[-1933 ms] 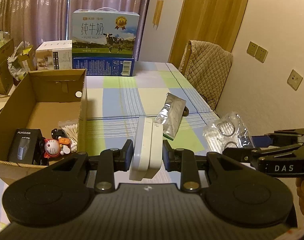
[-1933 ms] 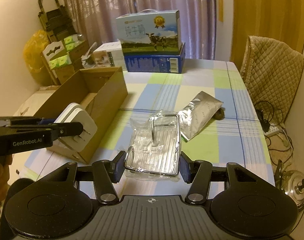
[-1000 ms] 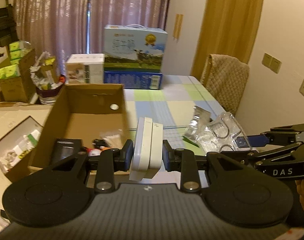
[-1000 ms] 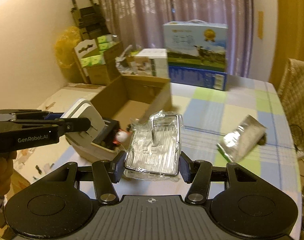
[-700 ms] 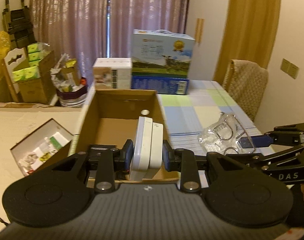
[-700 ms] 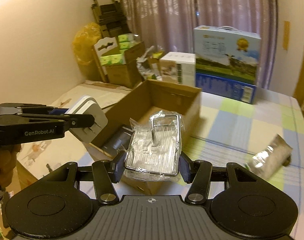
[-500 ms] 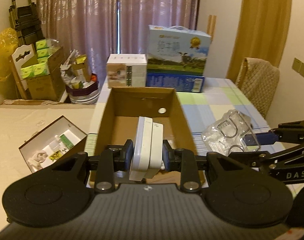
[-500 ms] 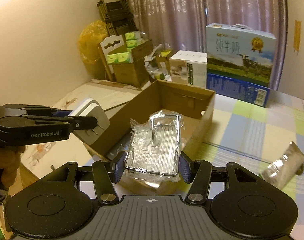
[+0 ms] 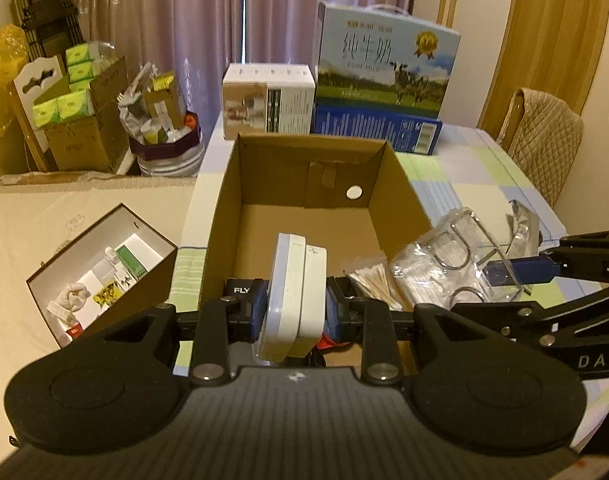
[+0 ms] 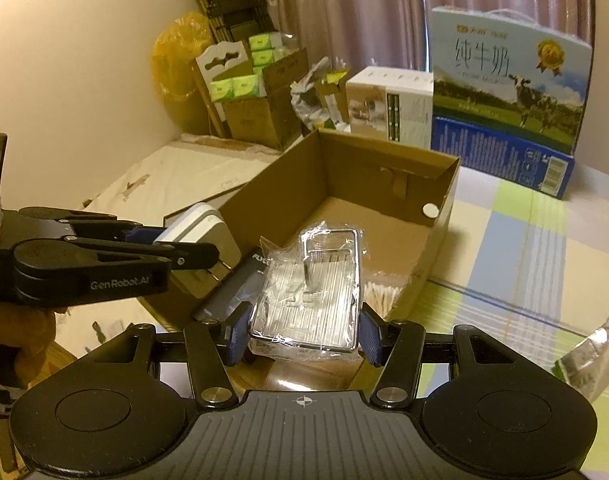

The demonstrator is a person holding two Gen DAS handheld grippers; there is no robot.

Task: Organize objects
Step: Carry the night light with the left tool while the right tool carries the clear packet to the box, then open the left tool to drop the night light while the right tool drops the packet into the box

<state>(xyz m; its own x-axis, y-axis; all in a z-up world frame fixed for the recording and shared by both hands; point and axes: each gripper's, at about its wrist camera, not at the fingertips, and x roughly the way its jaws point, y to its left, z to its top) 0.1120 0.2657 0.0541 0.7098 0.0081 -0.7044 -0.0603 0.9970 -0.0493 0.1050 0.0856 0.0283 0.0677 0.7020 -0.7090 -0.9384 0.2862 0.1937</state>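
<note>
1. The open brown cardboard box (image 9: 400, 184) sits on the checked tablecloth (image 9: 456, 184) straight ahead of and below both your grippers. Its long axis runs away from you toward the milk carton pack (image 9: 384, 76). Far half of the floor is bare; near end already holds a black shaver case (image 10: 240, 280) and cotton swabs (image 9: 368, 280).
2. Your right gripper (image 10: 304, 330) is clenched on the clear plastic-wrapped chrome wire rack (image 10: 312, 292), pads on its two long sides. The rack's long axis points fwd, roughly along the box length, hook end toward the far wall. It hangs over the near part of the box, approx over the swabs side.
3. Your left gripper (image 9: 296, 312) is clamped on the white flat plug adapter (image 9: 296, 292), held on edge, flat faces against the pads. Prongs point down in the right wrist view. It sits at the box's near-left corner, by the shaver case.
4. Judgement: both hands are about equally near; the drop turns on going fwd to the bare floor.
</note>
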